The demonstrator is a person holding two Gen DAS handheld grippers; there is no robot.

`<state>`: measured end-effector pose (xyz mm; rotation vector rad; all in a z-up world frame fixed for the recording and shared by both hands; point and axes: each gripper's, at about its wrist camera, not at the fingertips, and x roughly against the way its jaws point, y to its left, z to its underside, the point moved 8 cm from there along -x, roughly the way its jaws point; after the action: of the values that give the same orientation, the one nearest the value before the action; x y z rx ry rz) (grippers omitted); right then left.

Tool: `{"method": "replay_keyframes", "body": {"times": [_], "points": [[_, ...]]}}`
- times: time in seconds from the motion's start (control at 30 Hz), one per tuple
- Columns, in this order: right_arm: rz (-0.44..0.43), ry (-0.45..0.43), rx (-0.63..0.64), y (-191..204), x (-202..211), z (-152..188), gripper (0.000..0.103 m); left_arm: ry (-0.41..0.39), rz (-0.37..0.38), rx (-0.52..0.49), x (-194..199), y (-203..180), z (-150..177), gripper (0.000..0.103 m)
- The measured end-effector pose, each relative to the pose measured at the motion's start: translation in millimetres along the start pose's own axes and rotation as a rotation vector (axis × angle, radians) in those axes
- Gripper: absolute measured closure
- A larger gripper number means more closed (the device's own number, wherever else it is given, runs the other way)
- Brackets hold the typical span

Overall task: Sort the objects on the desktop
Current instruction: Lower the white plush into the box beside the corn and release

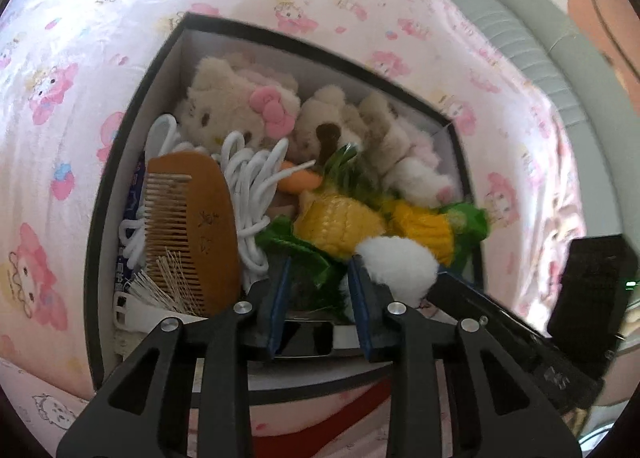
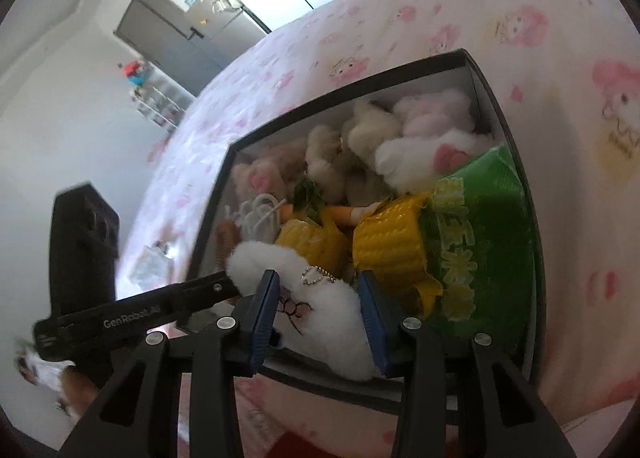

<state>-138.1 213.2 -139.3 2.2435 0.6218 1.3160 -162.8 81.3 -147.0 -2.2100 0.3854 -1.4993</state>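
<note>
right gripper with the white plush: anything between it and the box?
Nothing visible. The white plush sits between the right gripper's fingers, already over the near rim of the box, atop the corn packs.

A home bedroom: cartoon-print bedsheet (image 1: 100, 18), grey door (image 2: 168, 34).

Left wrist view: looks down along my left gripper (image 1: 320, 298) from the near edge, close over the black box (image 1: 120, 162). Right wrist view: tilted, close at the same box (image 2: 216, 198) from its near corner. Shared: box contents, white plush (image 1: 396, 262) (image 2: 320, 306).
</note>
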Motion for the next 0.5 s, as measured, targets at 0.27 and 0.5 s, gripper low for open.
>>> {"method": "replay_keyframes", "body": {"times": [0.27,0.5], "points": [[0.138,-0.152,-0.013,-13,19,-16,0.066,-0.066,0.091,-0.013,7,-18,-12,0.075],[0.226,-0.087,0.024,-14,4,-8,0.065,-0.041,0.168,0.014,-10,-29,-7,0.075]]}}
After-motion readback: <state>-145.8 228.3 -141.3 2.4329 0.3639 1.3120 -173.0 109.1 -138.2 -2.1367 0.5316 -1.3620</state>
